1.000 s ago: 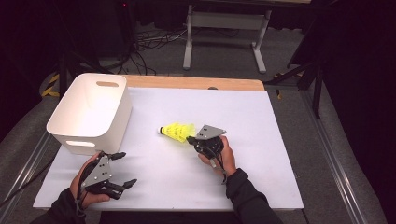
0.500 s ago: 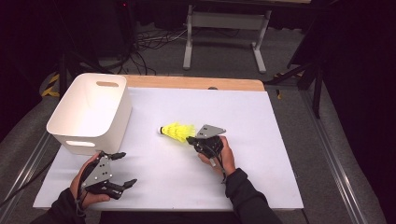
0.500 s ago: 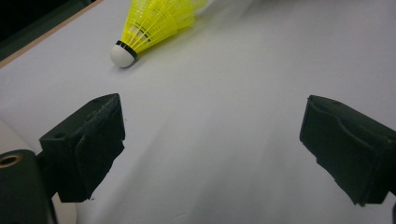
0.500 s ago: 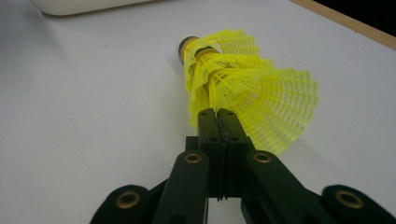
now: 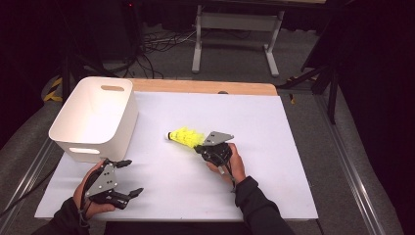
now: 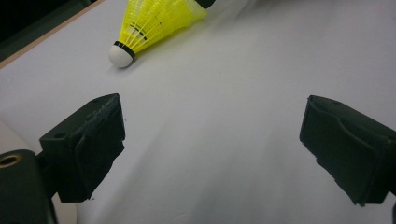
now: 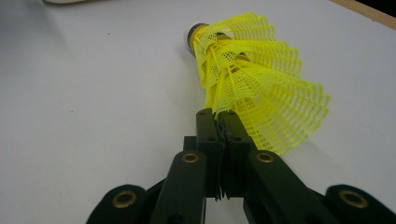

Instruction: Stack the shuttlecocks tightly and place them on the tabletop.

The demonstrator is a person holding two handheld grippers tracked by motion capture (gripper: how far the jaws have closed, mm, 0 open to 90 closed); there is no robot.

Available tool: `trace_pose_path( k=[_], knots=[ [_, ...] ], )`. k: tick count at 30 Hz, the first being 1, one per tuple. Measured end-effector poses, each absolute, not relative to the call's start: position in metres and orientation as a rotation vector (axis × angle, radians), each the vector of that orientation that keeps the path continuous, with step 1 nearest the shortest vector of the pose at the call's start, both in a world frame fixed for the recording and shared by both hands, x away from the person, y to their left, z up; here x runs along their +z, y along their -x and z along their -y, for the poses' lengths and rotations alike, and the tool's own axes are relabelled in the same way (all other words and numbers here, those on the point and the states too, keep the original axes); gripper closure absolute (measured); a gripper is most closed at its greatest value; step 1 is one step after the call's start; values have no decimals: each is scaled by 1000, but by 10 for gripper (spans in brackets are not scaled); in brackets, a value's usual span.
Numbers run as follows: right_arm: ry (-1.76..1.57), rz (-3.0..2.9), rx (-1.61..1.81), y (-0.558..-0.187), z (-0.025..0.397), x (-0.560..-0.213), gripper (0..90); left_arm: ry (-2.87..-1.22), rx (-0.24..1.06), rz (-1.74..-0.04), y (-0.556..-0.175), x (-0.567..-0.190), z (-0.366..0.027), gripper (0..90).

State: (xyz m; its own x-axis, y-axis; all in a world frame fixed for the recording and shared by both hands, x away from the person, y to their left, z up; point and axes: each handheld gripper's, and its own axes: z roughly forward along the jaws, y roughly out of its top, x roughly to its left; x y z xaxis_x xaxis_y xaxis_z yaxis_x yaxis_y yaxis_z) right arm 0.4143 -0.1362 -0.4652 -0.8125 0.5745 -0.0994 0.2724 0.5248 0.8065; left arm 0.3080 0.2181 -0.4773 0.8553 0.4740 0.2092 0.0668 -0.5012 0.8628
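Observation:
A yellow plastic shuttlecock (image 5: 183, 137) with a white cork tip lies on its side near the middle of the white table top (image 5: 274, 147), cork pointing left. My right gripper (image 5: 199, 148) is shut on the edge of its mesh skirt. In the right gripper view the jaws (image 7: 222, 114) pinch the skirt of the shuttlecock (image 7: 261, 79) at its wide end. My left gripper (image 5: 133, 177) rests open at the front left of the table, holding nothing. Between its wide-spread jaws (image 6: 212, 112), the left gripper view has the shuttlecock (image 6: 149, 23) farther off.
A white plastic bin (image 5: 93, 98) with handle slots stands at the table's left side, just beyond my left gripper. A wooden strip (image 5: 205, 87) runs along the far edge. Beyond the table are a dark floor, cables and a metal stand.

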Motion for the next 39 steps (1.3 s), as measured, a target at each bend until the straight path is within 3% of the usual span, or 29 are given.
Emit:
trace_pose_path(
  k=[28,39],
  knots=[
    [-698,-2462,1143,-414,134,-470,789,-2052,523,-392,-308,-477,-218,75],
    [-710,-2453,1138,-412,135,-469,630,-2051,528,-391,-308,-477,-219,74]
  ],
)
